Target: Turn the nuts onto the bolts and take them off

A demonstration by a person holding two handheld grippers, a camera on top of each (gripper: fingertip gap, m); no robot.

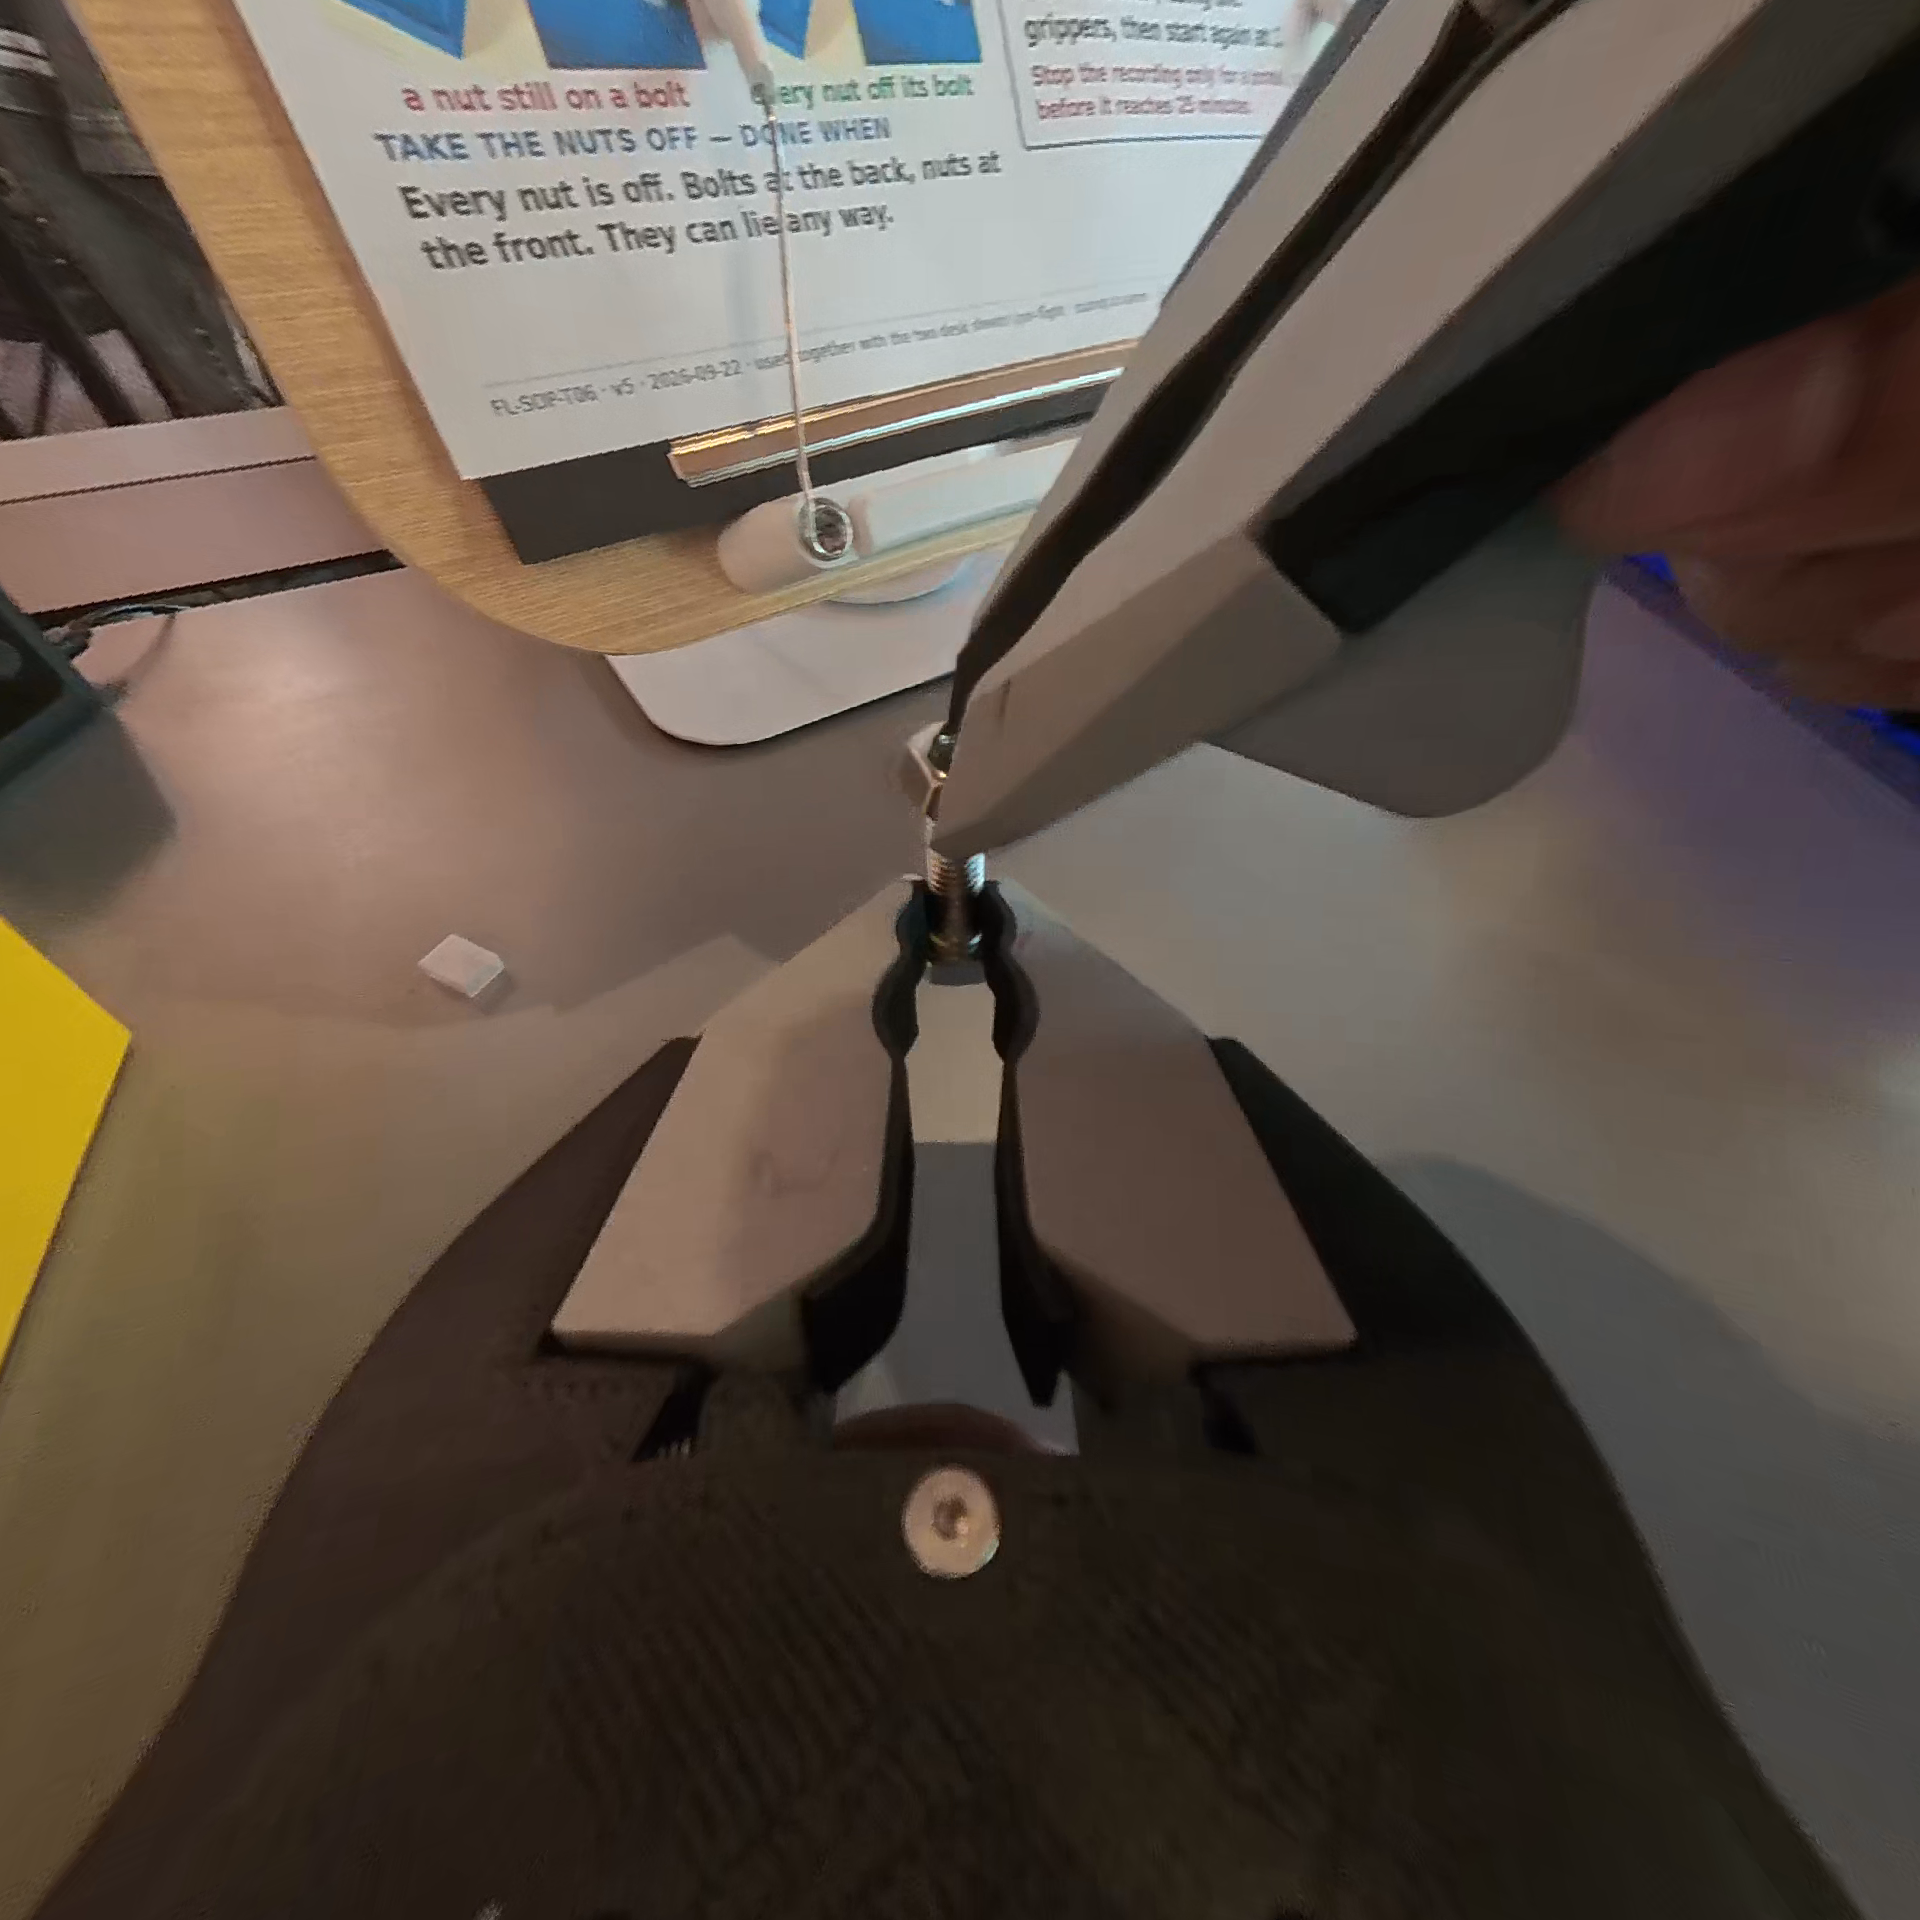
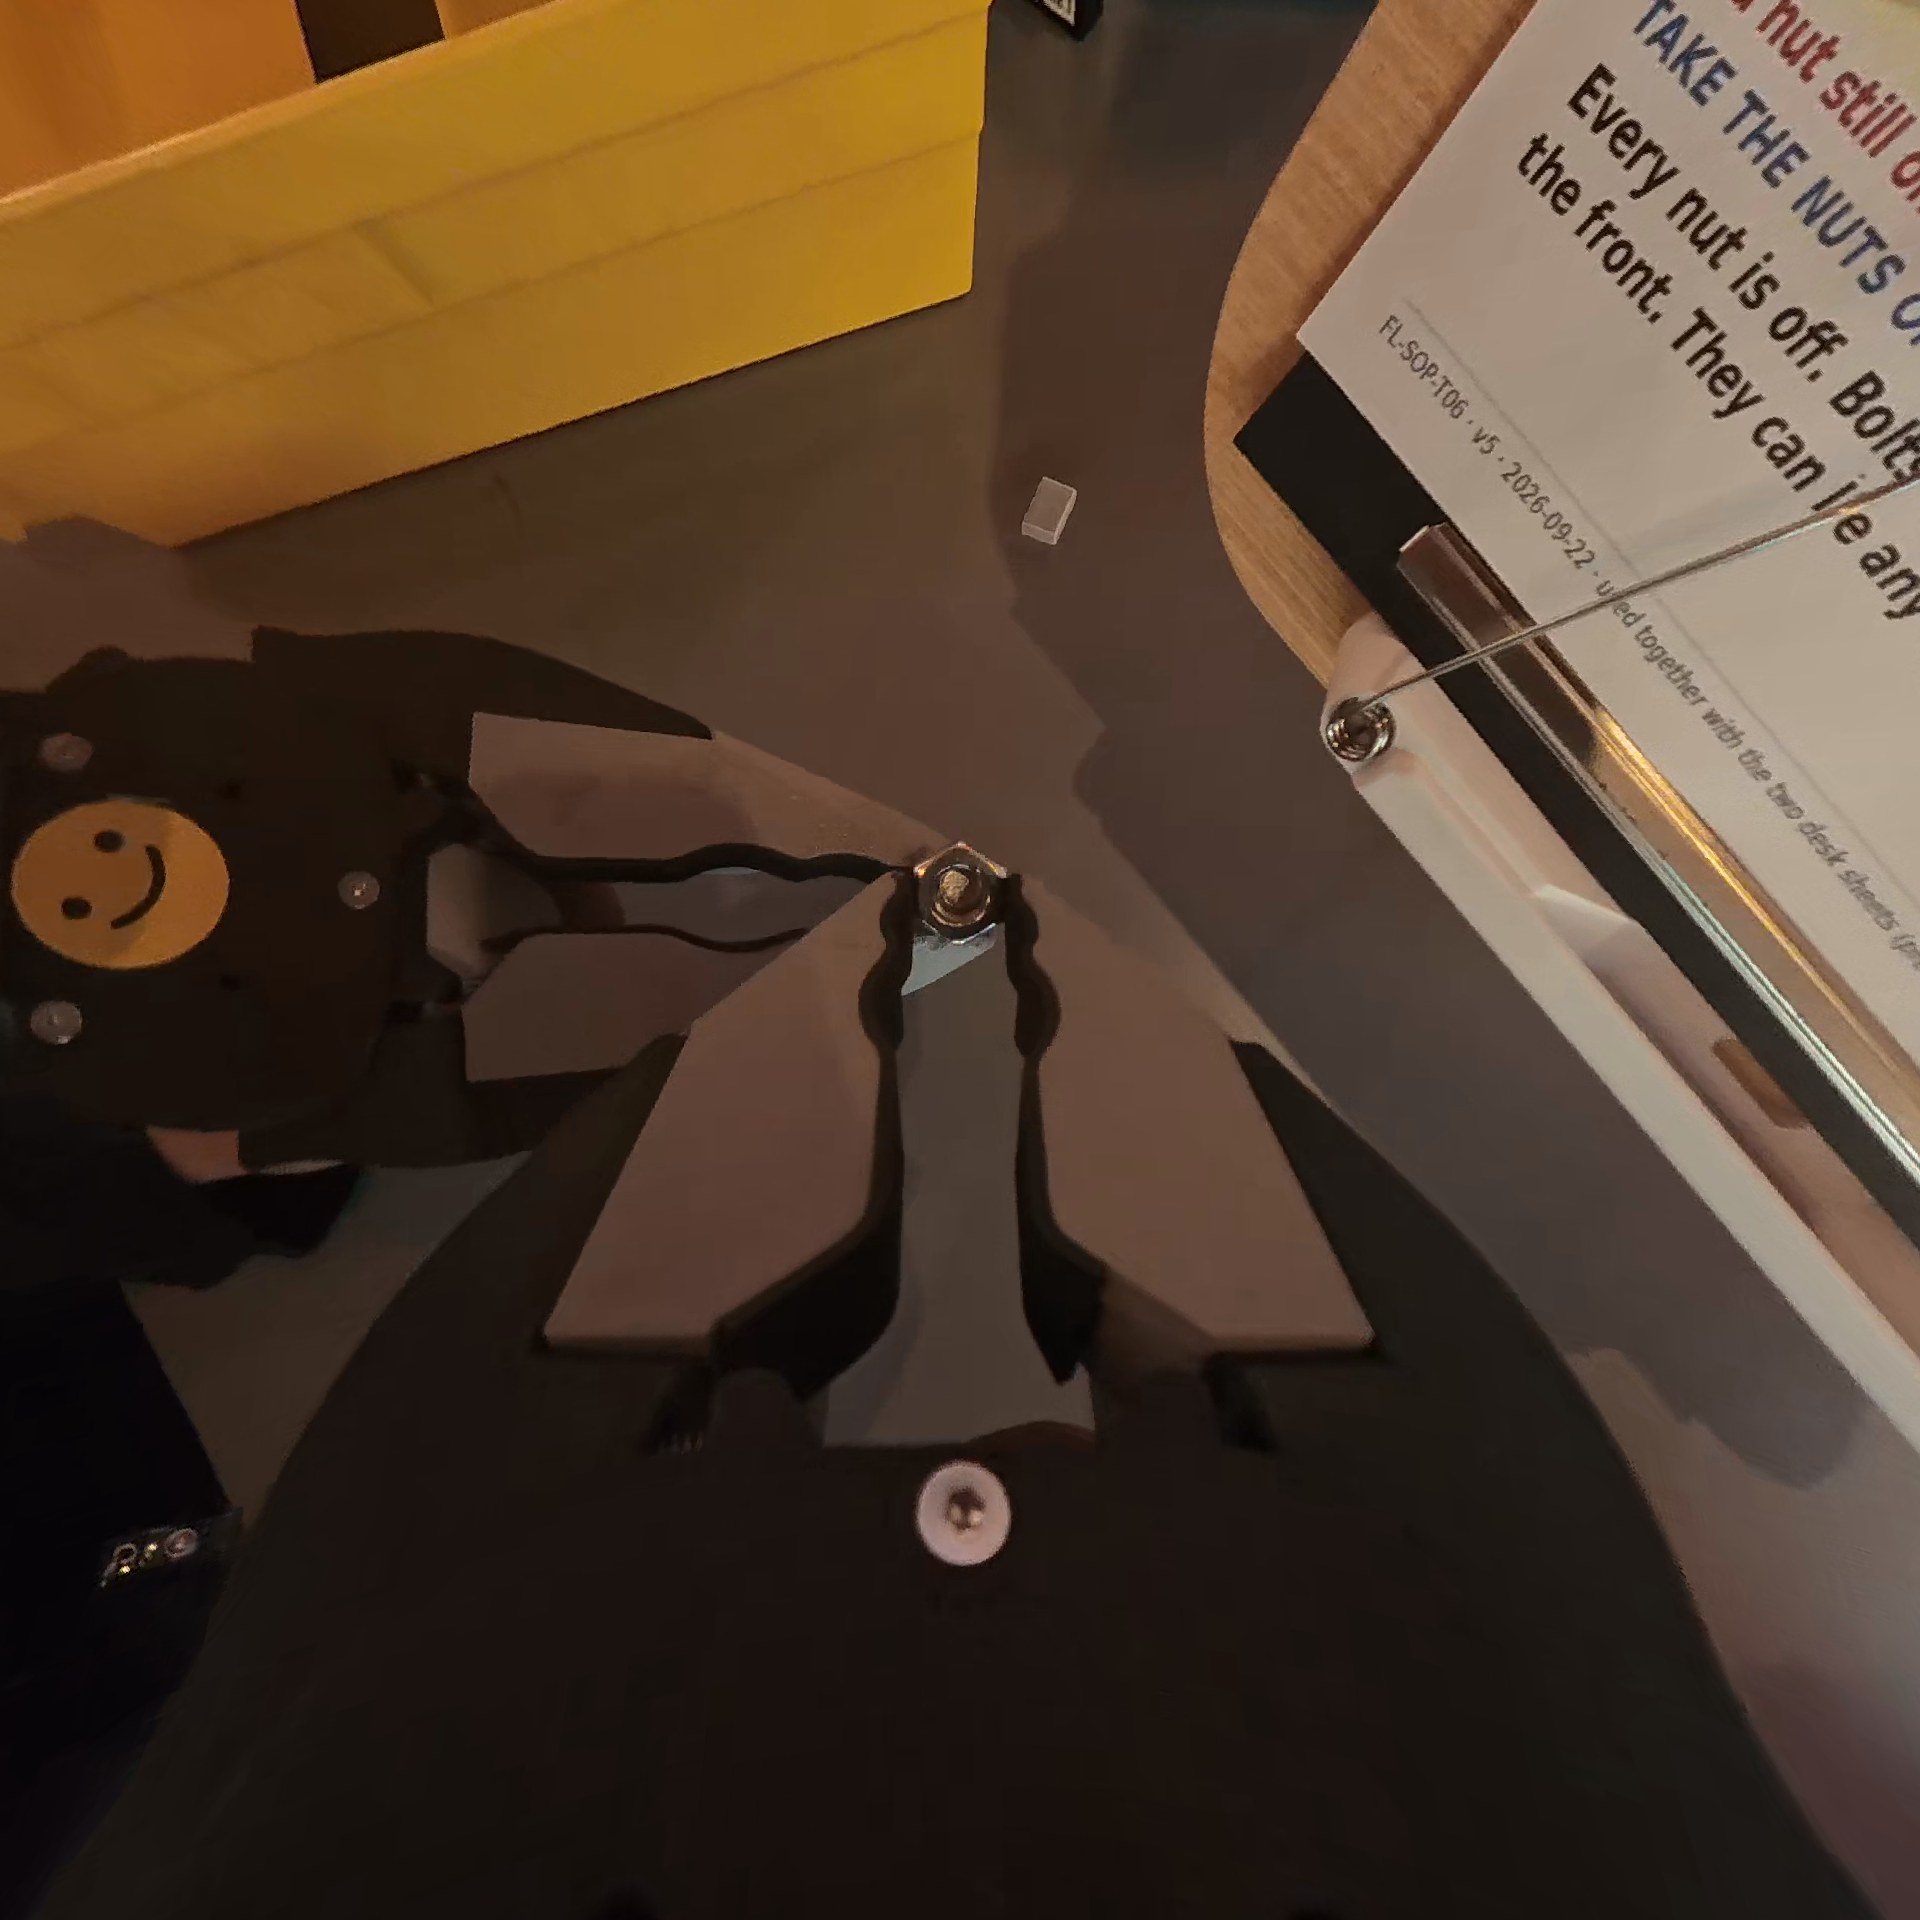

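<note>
My left gripper (image 1: 951, 940) is shut on a metal bolt (image 1: 952, 871), whose threaded end sticks out past the fingertips. My right gripper (image 2: 956, 914) is shut on a silver hex nut (image 2: 956, 896). The bolt's tip (image 2: 954, 888) shows in the nut's hole. In the left wrist view the right gripper (image 1: 940, 795) comes down from the upper right and holds the nut (image 1: 920, 771) at the top of the thread. In the right wrist view the left gripper (image 2: 868, 899), with a yellow smiley sticker, reaches in from the left. Both are held above the grey table.
A yellow box (image 2: 520, 208) stands at the back left; its corner shows in the left wrist view (image 1: 42, 1143). A small white block (image 2: 1047, 511) lies on the table (image 1: 462, 964). A wooden board with a clipped instruction sheet (image 1: 675, 260) stands just behind the grippers (image 2: 1278, 291). The grippers are tip to tip, or close to it.
</note>
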